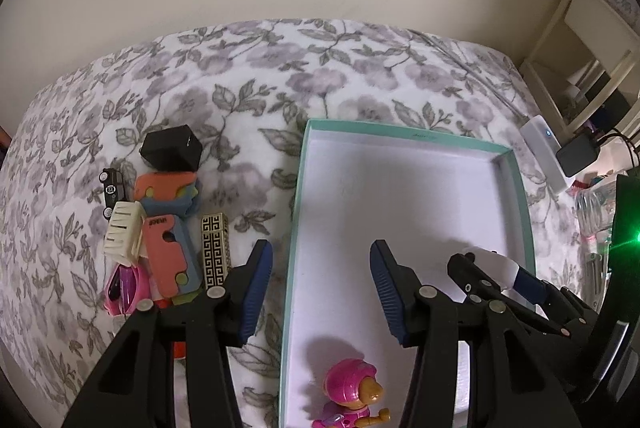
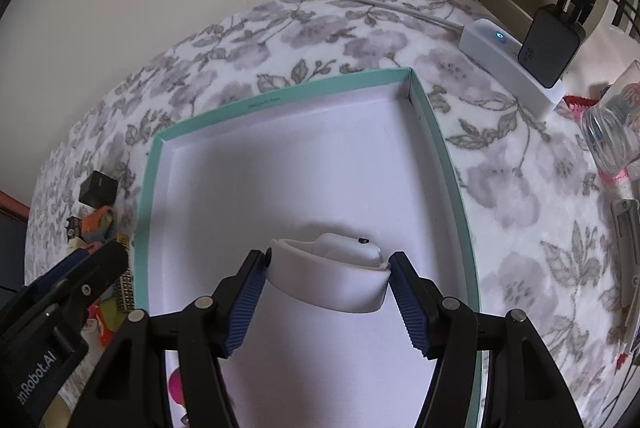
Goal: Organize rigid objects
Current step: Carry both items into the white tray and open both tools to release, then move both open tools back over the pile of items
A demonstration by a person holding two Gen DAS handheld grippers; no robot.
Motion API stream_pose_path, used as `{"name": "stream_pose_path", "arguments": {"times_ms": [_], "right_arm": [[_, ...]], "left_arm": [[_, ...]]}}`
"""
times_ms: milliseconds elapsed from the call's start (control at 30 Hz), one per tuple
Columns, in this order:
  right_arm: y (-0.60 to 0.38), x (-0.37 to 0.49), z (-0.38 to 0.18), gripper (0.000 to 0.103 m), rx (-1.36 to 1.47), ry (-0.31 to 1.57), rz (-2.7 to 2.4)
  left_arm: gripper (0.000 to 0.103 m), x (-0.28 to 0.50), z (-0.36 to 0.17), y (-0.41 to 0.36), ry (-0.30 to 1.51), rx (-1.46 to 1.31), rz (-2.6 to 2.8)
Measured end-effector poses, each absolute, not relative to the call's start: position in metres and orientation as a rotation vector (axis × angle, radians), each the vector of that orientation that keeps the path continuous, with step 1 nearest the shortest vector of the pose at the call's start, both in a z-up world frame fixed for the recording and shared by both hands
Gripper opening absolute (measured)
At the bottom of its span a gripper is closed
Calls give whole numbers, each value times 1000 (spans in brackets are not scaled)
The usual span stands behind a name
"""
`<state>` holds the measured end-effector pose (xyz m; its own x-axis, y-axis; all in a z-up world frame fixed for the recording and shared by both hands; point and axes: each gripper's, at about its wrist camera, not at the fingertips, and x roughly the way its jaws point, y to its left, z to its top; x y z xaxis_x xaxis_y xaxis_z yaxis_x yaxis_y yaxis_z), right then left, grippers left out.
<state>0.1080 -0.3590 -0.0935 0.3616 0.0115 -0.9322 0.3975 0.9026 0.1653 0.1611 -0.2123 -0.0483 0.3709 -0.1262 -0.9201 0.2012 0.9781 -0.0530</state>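
A teal-rimmed white box (image 1: 516, 188) (image 2: 444, 148) lies on a floral bedspread. A pink toy figure (image 1: 352, 388) lies inside at its near end. My left gripper (image 1: 320, 276) is open and empty above the box's left wall. My right gripper (image 2: 328, 268) is shut on a white case (image 2: 332, 280), held over the box floor; it also shows in the left wrist view (image 1: 496, 264). Left of the box lies a pile: a black cube (image 1: 172, 148), orange-and-blue toys (image 1: 168, 196), a cream comb-like piece (image 1: 124, 232), a gold patterned box (image 1: 216, 252), a toy car (image 1: 112, 188), a pink object (image 1: 124, 288).
A white power strip (image 2: 508, 64) with a black adapter (image 2: 548, 44) lies at the bed's right edge. A clear plastic bottle (image 2: 612, 124) and a metal tool (image 2: 628, 240) lie to the right. A cream shelf (image 1: 580, 40) stands beyond the bed. A wall is behind.
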Motion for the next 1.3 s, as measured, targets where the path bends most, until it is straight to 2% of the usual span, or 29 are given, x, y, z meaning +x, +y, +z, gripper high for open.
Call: {"name": "stream_pose_path", "arguments": {"times_ms": [367, 433, 500, 600, 700, 867, 967, 1300], "right_arm": [[-352, 107, -96, 69, 395, 1200, -262], [-352, 107, -92, 70, 396, 1206, -274], [-353, 106, -87, 70, 406, 1207, -275], [-351, 106, -82, 71, 398, 1213, -269], [-351, 105, -77, 76, 391, 1208, -268], [-354, 101, -66, 83, 392, 1185, -273], [-356, 98, -64, 84, 386, 1173, -283], [-352, 95, -62, 85, 337, 1123, -311]], "left_arm": [[54, 165, -53, -196, 1209, 25, -129], [57, 165, -50, -189, 1207, 14, -100], [66, 166, -45, -182, 1204, -3, -71], [74, 165, -37, -176, 1196, -16, -28], [82, 163, -30, -174, 1186, -35, 7], [87, 153, -28, -176, 1191, -53, 76], [91, 146, -30, -176, 1172, -39, 112], [92, 142, -50, -156, 1153, -5, 165]]}}
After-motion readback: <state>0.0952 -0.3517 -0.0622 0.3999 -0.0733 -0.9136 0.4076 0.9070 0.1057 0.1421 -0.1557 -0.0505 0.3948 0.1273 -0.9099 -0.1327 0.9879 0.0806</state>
